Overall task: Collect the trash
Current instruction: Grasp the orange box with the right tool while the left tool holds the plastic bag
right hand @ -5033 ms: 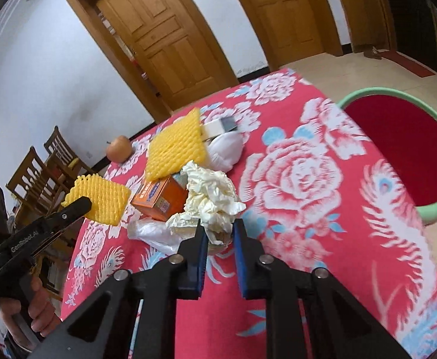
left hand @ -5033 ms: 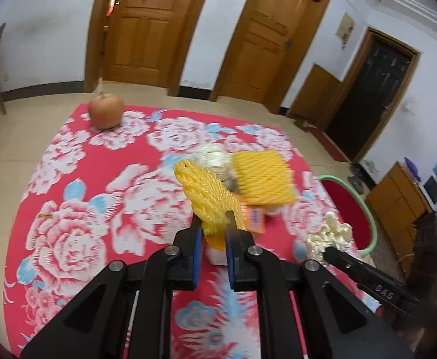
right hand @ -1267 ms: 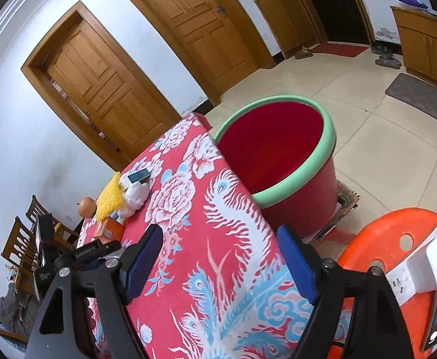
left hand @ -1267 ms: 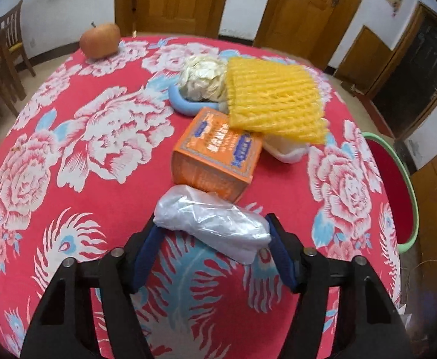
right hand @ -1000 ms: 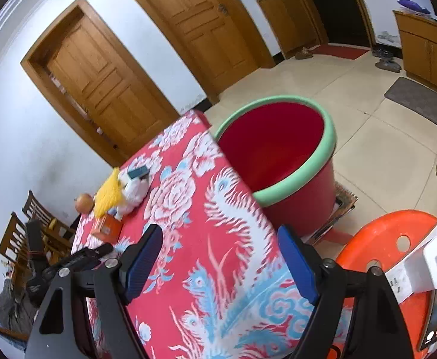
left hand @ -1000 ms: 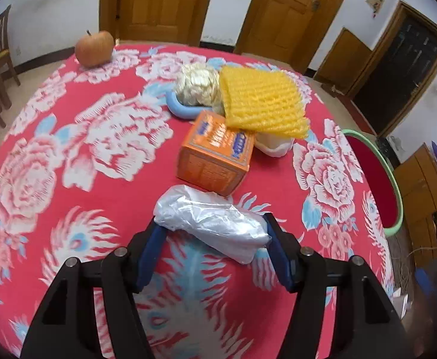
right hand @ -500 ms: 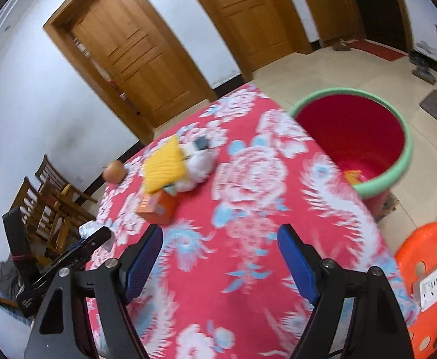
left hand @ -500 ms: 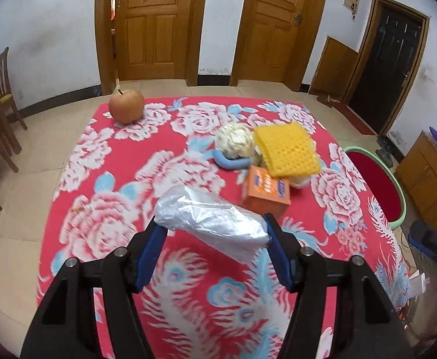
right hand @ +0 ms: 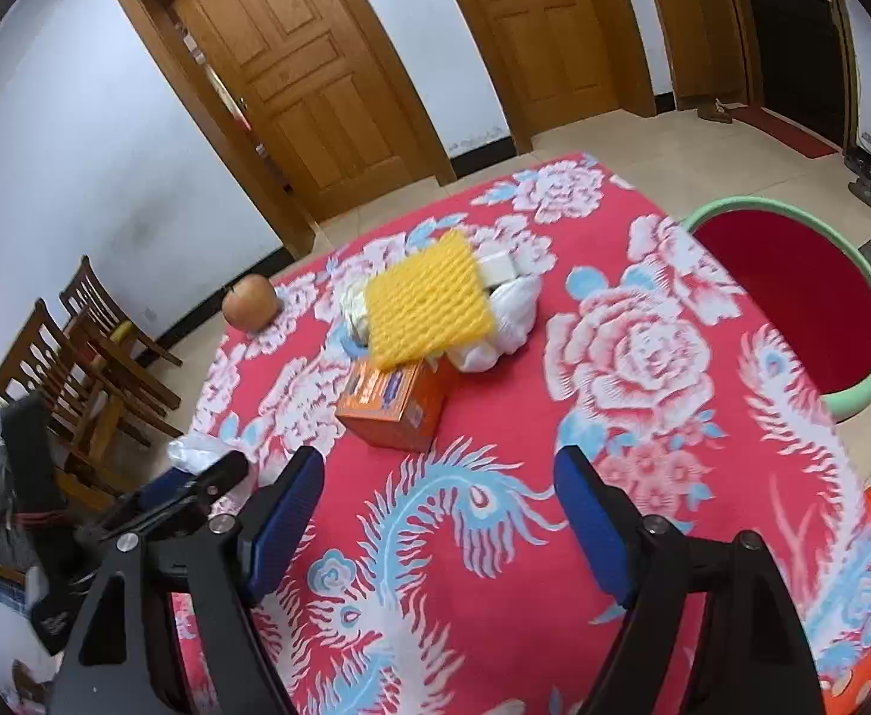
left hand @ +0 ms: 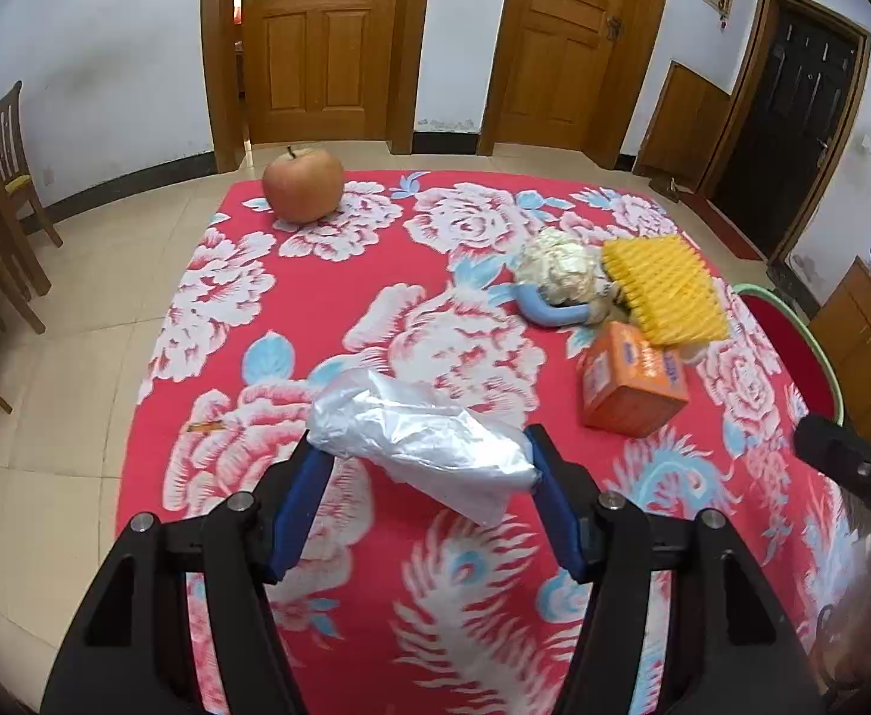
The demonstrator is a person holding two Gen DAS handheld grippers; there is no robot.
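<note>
One apple (left hand: 302, 183), one orange box (left hand: 633, 378), one yellow foam net (left hand: 662, 290), one clear bag (left hand: 422, 440), one paper wad (left hand: 560, 267), one red bin (right hand: 793, 292), two doors (left hand: 315, 39), few chairs (right hand: 72, 351).

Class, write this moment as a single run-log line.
left gripper: shut on plastic bag, lifted | right gripper: open, empty | red bin: beside table | orange box, yellow foam net: on tablecloth

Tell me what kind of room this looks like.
Probably a home dining or living room: wooden panel doors, wooden chairs by the wall, and a table under a red floral cloth with an apple on it.
</note>
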